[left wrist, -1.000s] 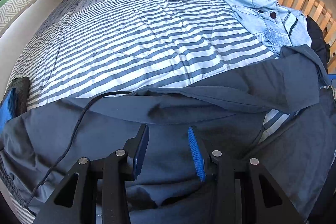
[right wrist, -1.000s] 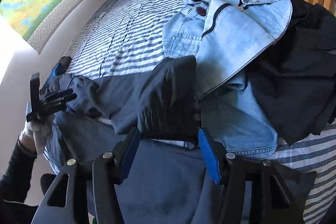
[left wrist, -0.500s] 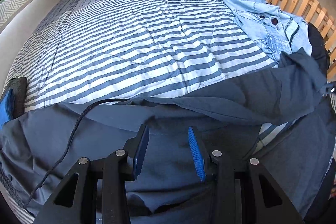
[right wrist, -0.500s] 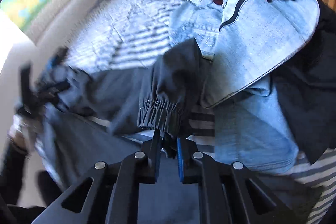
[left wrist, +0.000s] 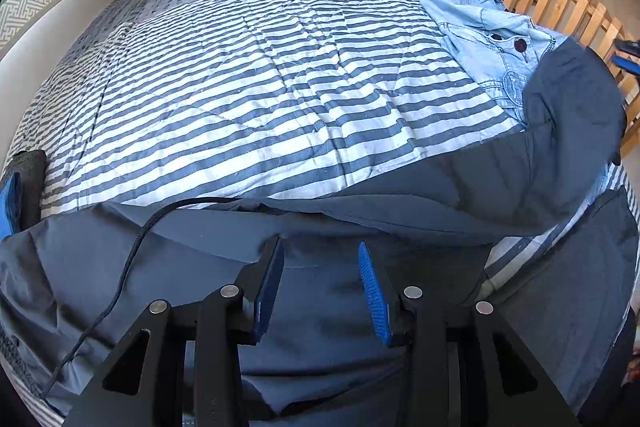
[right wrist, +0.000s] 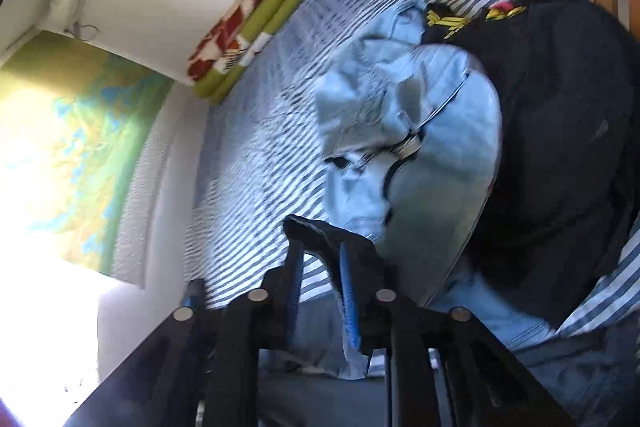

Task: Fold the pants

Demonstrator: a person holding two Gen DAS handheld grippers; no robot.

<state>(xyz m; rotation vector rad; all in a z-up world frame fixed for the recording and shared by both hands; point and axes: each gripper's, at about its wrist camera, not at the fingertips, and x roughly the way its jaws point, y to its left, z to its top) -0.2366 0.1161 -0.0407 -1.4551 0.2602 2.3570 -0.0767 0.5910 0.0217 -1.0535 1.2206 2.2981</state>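
From the left wrist, the left hand-held gripper [left wrist: 320,283] hovered partly open and empty over the dark blue pants [left wrist: 168,267], spread across the near edge of the striped bed [left wrist: 260,75]; the far-right leg rose toward a denim jacket [left wrist: 480,35]. From the right wrist, the blurred right hand-held gripper [right wrist: 320,267] carried that leg's cuff [right wrist: 320,231] between its opening jaws; whether the pads still pinched it could not be told. The leg fold seemed underway; next, the cuff should cross over the other leg.

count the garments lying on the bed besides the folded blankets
3: dark grey pants across the near edge, light blue denim garment by the wooden slats, black garment beside the denim. More may be hidden underneath.
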